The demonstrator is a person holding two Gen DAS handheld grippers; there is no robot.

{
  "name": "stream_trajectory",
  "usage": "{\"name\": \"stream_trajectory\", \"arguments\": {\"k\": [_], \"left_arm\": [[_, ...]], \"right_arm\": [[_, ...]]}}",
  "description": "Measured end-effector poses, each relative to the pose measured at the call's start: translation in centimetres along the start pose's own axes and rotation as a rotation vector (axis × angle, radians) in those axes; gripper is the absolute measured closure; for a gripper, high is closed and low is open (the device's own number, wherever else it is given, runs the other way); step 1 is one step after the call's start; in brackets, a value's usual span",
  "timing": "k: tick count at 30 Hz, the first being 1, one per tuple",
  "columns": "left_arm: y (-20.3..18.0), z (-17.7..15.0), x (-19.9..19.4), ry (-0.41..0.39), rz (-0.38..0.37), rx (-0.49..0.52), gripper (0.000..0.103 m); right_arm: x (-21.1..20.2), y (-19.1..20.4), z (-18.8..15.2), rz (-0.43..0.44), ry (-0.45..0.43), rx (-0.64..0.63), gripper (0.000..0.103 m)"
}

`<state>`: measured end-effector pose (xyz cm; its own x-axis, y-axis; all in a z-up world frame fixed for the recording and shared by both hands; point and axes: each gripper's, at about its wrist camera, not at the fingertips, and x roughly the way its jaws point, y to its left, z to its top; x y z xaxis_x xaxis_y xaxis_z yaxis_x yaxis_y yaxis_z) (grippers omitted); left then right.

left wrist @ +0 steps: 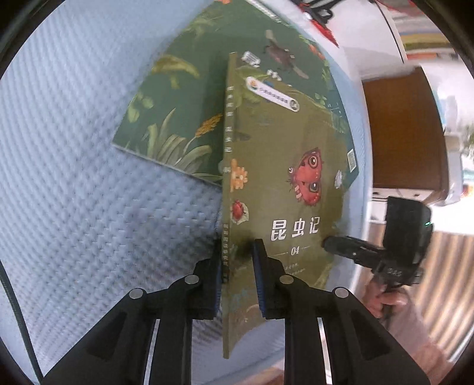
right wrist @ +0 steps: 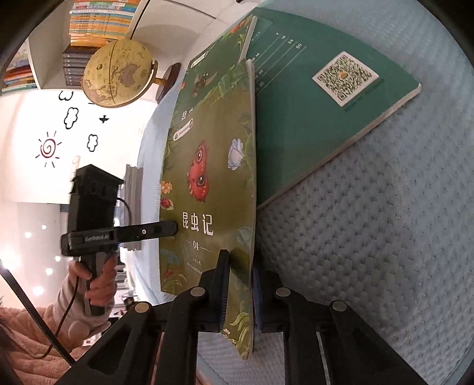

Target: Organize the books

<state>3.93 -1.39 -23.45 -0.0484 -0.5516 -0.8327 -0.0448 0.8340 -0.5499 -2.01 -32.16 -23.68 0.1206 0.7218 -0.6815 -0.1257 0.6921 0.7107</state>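
Note:
An olive-green insect book [left wrist: 281, 183] with a red butterfly and the number 04 is held on edge above the pale blue quilted surface [left wrist: 89, 177]. My left gripper [left wrist: 237, 275] is shut on its spine edge. My right gripper [right wrist: 240, 284] is shut on its opposite edge, the same book [right wrist: 213, 183] showing in the right wrist view. Each gripper also shows in the other's view, the right one [left wrist: 334, 244] and the left one [right wrist: 169, 229]. A dark green book [left wrist: 189, 97] lies flat behind; its back cover with a QR code [right wrist: 326, 118] shows in the right wrist view.
A globe [right wrist: 118, 74] stands beyond the surface's edge, with shelves of stacked books [right wrist: 100, 23] behind it. A brown cabinet [left wrist: 406, 133] stands past the surface's edge in the left wrist view. A white wall carries sun and cloud drawings [right wrist: 50, 148].

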Motion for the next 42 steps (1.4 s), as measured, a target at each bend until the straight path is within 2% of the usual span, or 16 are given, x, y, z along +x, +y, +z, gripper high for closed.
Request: {"name": "stream_trajectory", "arguments": {"k": [4, 10, 12, 17, 29, 42], "left_arm": [[-2.0, -0.3, -0.1, -0.022, 0.077, 0.048, 0.084], [-5.2, -1.0, -1.1, -0.052, 0.117, 0.135, 0.086], [-6.9, -1.3, -1.3, -0.078, 0.158, 0.183, 0.086], [-9.0, -1.9, -3.0, -0.122, 0.154, 0.239, 0.086], [-8.6, -2.7, -8.0, -0.174, 0.127, 0.303, 0.086], [-5.6, -2.4, -13.4, -0.271, 0.122, 0.302, 0.086]], "right_arm": [[-0.5, 0.7, -0.5, -0.038, -0.022, -0.016, 0.09], [-2.0, 3.6, -1.3, -0.049, -0.073, -0.087, 0.091], [-2.5, 4.5, -1.4, -0.05, -0.085, -0.11, 0.091], [-3.8, 6.2, -2.0, -0.041, -0.125, -0.142, 0.091], [-5.6, 10.4, -3.4, -0.047, -0.208, -0.192, 0.091], [-4.6, 16.9, -1.8, -0.032, -0.246, -0.279, 0.091]]}}
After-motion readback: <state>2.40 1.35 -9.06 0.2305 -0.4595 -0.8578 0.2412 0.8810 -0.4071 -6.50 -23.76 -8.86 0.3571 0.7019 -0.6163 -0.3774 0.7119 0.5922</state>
